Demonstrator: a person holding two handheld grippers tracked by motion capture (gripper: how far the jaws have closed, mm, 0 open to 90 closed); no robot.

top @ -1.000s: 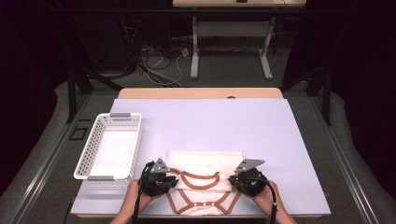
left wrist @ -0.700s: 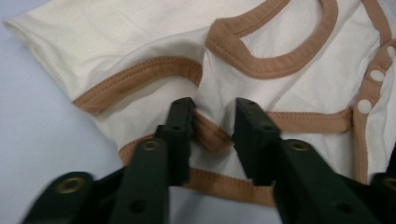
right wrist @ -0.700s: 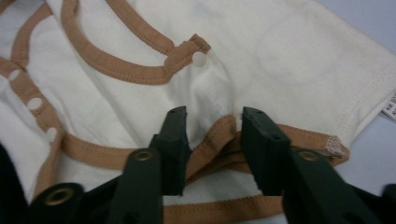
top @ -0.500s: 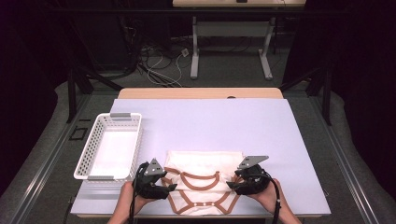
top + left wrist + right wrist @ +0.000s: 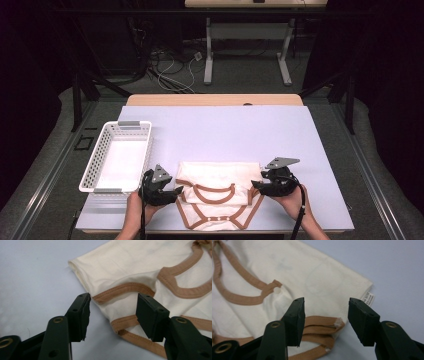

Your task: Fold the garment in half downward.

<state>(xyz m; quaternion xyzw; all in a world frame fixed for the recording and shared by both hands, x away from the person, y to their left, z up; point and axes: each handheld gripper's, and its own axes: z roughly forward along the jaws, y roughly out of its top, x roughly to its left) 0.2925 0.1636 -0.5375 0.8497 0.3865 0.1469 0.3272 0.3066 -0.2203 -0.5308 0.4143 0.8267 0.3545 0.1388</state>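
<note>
Bodysuit [image 5: 215,200], cream with brown trim, lay folded on the near edge of the lavender bench [image 5: 225,135], right between the two hands, with the white basket [image 5: 117,155] sitting just off to its left. What changed: a second earlier both claws were clamped down on the garment's sides, and by this frame they'd let go. The left claw [image 5: 175,191] had its jaws parted about halfway, with the sleeve-side edge and its brown binding lying loose between and under them, pads not pressing on anything as far as the left gripper view showed. Same story for the right claw [image 5: 256,185]: jaws apart to a medium gap, poised over the folded corner where the little white care tag [image 5: 369,299] stuck out, cloth resting flat on the bench rather than pinched. The right hand also looked to have drifted outward a bit from the cloth. My read is that a fold just got set down and released, so next would probably be another fold or moving the thing toward the basket.
</note>
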